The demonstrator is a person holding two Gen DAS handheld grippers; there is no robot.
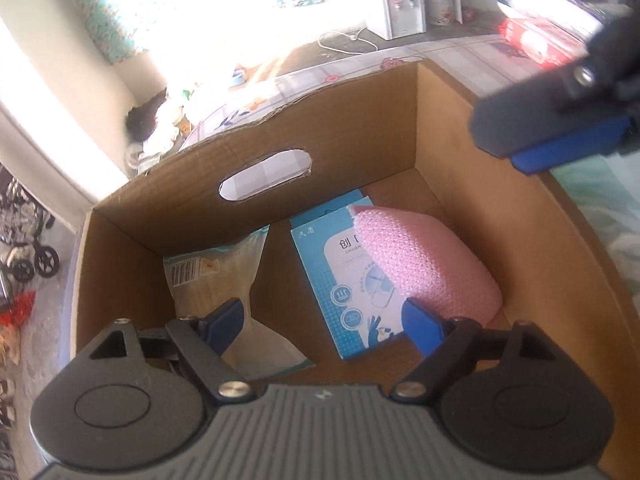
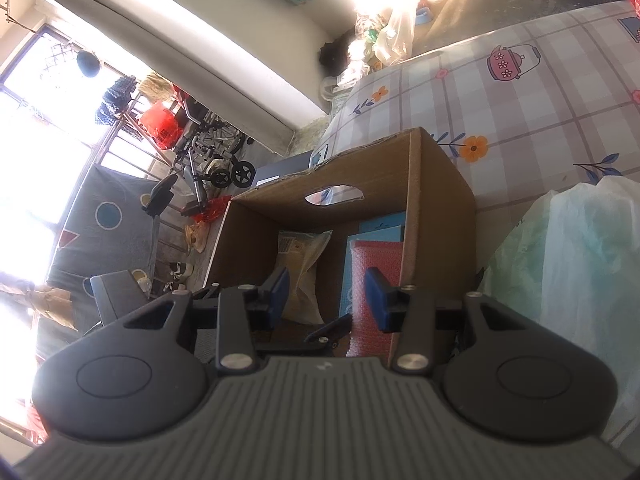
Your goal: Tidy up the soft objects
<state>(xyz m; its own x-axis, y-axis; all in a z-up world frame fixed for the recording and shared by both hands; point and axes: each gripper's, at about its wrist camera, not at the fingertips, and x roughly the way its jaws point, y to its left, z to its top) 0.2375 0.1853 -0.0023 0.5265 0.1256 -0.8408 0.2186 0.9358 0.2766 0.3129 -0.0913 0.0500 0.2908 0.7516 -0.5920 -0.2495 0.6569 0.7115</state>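
Both the left gripper [image 1: 323, 322] and right gripper [image 2: 326, 294] hang wide and empty over the cardboard box [image 1: 472, 184], which holds a pink pad [image 1: 432, 264].

The left wrist camera sits right above the open cardboard box [image 1: 440, 128], tipped steeply down into it, so the box walls fill most of the view and the left claw [image 1: 324, 322] frames the bottom edge. The right wrist camera hangs farther back and higher, facing the same box [image 2: 436, 208] from its near end, with the flowered bed cover [image 2: 520, 112] spreading to the right and the right claw [image 2: 326, 294] low in the view. Both views share the box interior: the pink bubble wrap [image 1: 432, 256] [image 2: 374, 258], the blue packet [image 1: 332, 264] [image 2: 382, 226] and the pale bag [image 1: 224, 276] [image 2: 300, 264]. The left view also catches the right claw [image 1: 560, 136] at its upper right.
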